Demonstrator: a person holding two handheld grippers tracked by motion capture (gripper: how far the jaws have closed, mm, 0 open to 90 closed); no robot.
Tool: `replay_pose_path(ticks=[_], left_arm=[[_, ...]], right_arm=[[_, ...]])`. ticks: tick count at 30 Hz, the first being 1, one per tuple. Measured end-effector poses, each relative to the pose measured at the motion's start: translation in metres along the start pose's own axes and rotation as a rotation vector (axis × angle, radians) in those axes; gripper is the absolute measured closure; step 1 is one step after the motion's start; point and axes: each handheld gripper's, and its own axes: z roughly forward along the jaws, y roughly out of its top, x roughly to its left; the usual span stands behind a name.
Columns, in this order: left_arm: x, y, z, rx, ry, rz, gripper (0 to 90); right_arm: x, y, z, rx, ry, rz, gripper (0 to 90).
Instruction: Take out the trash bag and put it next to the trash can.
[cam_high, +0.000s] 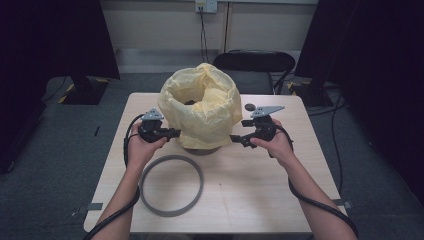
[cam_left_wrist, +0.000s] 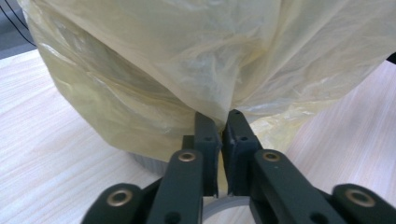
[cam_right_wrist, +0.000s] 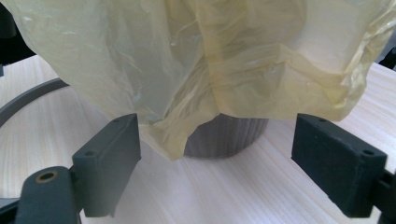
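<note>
The yellow bag (cam_high: 202, 107) is draped over a grey bin (cam_right_wrist: 226, 136) mid-bench (cam_high: 260, 190). Its lower edge is pinched by the left gripper (cam_left_wrist: 220, 133), held level, fingers closed. The right gripper (cam_right_wrist: 215, 154) is held level opposite, fingers spread, nothing gripped. A grey ring (cam_high: 171, 185) lies nearby.

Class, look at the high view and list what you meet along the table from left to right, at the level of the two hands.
Left gripper, shut on the bag's edge → yellow plastic bag over a grey bin → right gripper, jaws open → the person's right hand.
</note>
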Motion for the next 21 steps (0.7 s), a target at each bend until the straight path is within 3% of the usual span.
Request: replay_pose_path(ticks=[13, 21], left_arm=[[-0.011, 0.007, -0.013, 0.008, 0.029, 0.002, 90.0], [-0.02, 0.015, -0.02, 0.0, 0.014, 0.006, 90.0]], right_arm=[[0.01, 0.016, 0.016, -0.042, 0.051, -0.021, 14.8], [0.016, 0.028, 0.021, -0.046, 0.057, -0.028, 15.1]])
